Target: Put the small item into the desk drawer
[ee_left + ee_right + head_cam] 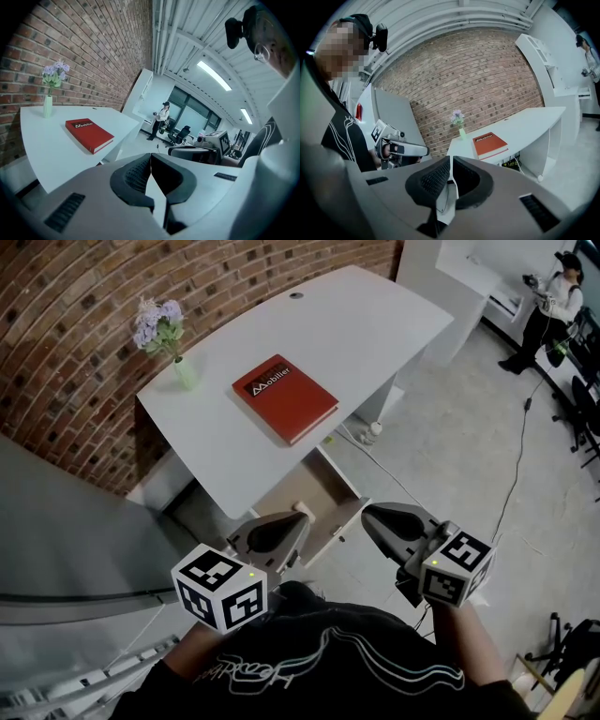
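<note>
Drawer [309, 488] beneath desk [375, 324] with red book [284, 397]

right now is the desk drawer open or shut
Open. In the head view the drawer is pulled out from under the desk's front edge, and its pale inside shows from above.

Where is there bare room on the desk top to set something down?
Widest bare stretch: desk top beyond the red book, toward the cable hole. Tighter: the strip between book and vase.
</note>
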A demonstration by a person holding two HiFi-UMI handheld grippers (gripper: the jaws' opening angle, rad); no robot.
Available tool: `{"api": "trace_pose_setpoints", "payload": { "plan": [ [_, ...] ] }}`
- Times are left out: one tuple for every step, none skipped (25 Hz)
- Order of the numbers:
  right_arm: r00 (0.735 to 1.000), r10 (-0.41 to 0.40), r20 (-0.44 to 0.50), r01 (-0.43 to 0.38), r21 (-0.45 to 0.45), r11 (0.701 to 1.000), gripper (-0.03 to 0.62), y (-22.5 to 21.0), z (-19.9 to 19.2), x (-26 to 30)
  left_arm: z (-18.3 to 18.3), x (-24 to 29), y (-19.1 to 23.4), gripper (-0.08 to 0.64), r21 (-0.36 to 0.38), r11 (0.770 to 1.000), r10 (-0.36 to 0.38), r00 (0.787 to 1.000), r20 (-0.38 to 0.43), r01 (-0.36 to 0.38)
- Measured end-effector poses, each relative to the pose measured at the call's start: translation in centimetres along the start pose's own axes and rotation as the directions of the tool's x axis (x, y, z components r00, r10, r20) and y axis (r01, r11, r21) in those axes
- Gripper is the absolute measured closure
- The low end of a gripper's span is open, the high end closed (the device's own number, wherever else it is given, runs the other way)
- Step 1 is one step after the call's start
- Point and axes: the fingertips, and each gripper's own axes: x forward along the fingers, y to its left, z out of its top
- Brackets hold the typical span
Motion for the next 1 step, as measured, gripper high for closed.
{"api": "trace_pose_setpoints", "payload": {
  "plan": [
    [1.0,0.002,-0.002,-0.002,0.003,1.0,0.54,-0.06,-0.03,0.02,-0.06,0.17,0.01,0.538,-0.001,1.0,0.0,1.0,-0.002,0.0]
  ]
}}
